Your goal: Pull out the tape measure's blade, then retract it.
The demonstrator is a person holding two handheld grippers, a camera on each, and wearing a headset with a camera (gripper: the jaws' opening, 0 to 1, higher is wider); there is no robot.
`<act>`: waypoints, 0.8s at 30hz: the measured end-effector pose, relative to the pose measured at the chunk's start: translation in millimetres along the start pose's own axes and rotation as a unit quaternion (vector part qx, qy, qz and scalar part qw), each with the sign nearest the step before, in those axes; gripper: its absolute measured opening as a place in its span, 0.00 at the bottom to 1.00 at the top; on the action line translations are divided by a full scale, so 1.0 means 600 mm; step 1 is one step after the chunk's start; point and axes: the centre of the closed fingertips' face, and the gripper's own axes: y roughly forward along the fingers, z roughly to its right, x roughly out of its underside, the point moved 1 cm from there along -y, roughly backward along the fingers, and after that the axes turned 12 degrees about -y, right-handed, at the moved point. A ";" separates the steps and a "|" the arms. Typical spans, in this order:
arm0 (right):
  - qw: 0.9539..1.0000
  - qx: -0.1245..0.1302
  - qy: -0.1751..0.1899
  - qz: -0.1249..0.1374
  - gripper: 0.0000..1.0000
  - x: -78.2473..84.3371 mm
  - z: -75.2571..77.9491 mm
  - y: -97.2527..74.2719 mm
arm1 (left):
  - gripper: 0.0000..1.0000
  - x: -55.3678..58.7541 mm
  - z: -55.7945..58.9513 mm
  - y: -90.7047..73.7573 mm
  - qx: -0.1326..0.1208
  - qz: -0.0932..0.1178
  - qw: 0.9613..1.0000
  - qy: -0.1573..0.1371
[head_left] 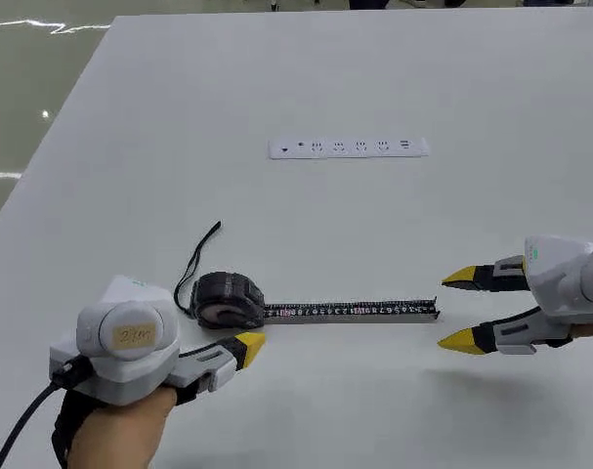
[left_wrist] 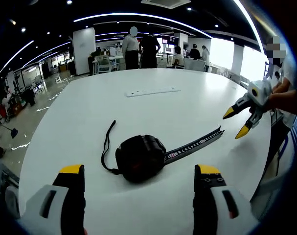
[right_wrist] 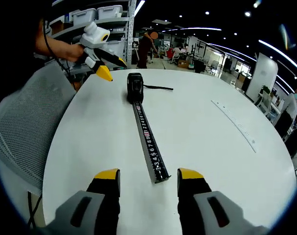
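Note:
A black tape measure point(head_left: 228, 299) lies on the white table point(head_left: 306, 225), its blade point(head_left: 355, 311) drawn out to the right and flat on the surface. My left gripper point(head_left: 245, 344) is open just in front of the case point(left_wrist: 140, 157), which sits ahead between the wide jaws without touching them. My right gripper point(head_left: 460, 309) is open at the blade's free end, a jaw on each side of it. In the right gripper view, the blade tip point(right_wrist: 159, 177) lies between the open gripper point(right_wrist: 148, 173) jaws, not clamped.
A white power strip point(head_left: 348, 148) lies farther back on the table. The case's black wrist cord point(head_left: 198, 256) trails to the back left. A grey mesh chair point(right_wrist: 26, 127) stands by the table edge. People stand far behind point(left_wrist: 138, 46).

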 end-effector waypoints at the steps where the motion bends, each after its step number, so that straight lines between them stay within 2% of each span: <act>1: 1.000 -0.004 -0.003 0.000 0.47 0.001 0.000 0.002 | 0.90 0.000 0.001 0.002 -0.001 0.000 1.000 -0.002; 8: 1.000 -0.020 -0.014 0.008 0.41 0.003 0.006 0.016 | 0.88 0.003 0.004 0.016 -0.008 -0.003 1.000 -0.006; 13: 0.999 -0.029 -0.023 0.010 0.39 0.008 0.010 0.026 | 0.87 0.002 -0.001 0.024 -0.017 -0.001 1.000 -0.013; 24: 0.999 -0.038 -0.037 0.013 0.30 0.023 0.024 0.043 | 0.85 0.000 -0.005 0.042 -0.029 -0.007 0.999 -0.020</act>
